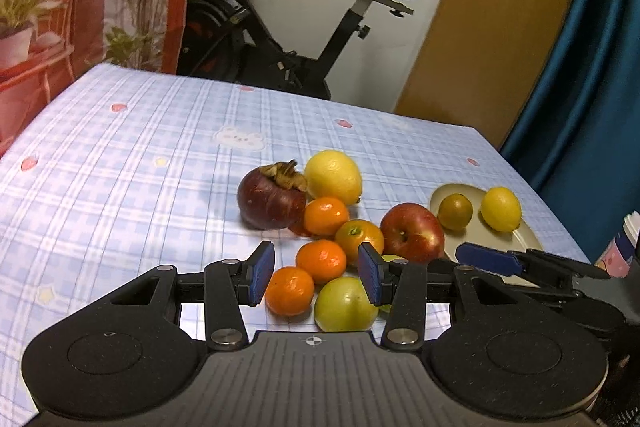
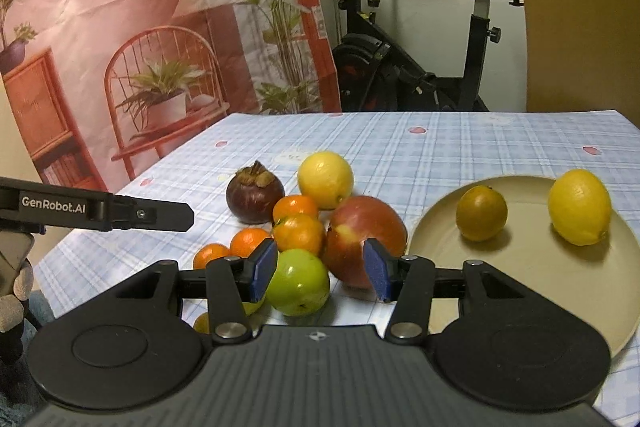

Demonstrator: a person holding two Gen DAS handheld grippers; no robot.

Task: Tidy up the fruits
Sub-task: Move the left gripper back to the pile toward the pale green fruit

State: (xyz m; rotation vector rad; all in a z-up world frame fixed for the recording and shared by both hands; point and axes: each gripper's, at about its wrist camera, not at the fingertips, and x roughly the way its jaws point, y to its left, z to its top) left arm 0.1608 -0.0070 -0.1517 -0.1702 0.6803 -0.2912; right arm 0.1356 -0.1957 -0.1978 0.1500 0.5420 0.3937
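Blue-and-white checked cloth (image 1: 140, 155) covers the table, and from the left wrist camera the left gripper (image 1: 316, 273) hangs released, jaws spread wide, over the near edge of a heap of fruit in the middle of the table. Between its blue pads (image 1: 262, 273) sit a tangerine (image 1: 289, 290) and a green apple (image 1: 346, 303), neither one pinched. Farther off lie more tangerines, a dark mangosteen (image 1: 270, 198) at the far left of the heap, a big lemon (image 1: 333, 177) behind it and a red apple (image 1: 412, 233) to the right. A beige plate (image 1: 476, 247) at the right holds a brownish round fruit (image 1: 455, 211) and a small lemon (image 1: 501, 209). The right gripper's finger reaches in over the plate's near rim. From the right wrist camera the right gripper (image 2: 320, 271) is likewise released, jaws apart, with the green apple (image 2: 298, 283) and red apple (image 2: 360, 233) just beyond the gap, nothing held. The plate (image 2: 520, 275) lies near right, carrying the brownish fruit (image 2: 481, 213) and small lemon (image 2: 579, 206), apart from each other. An exercise bike (image 2: 420, 67) stands beyond the table.
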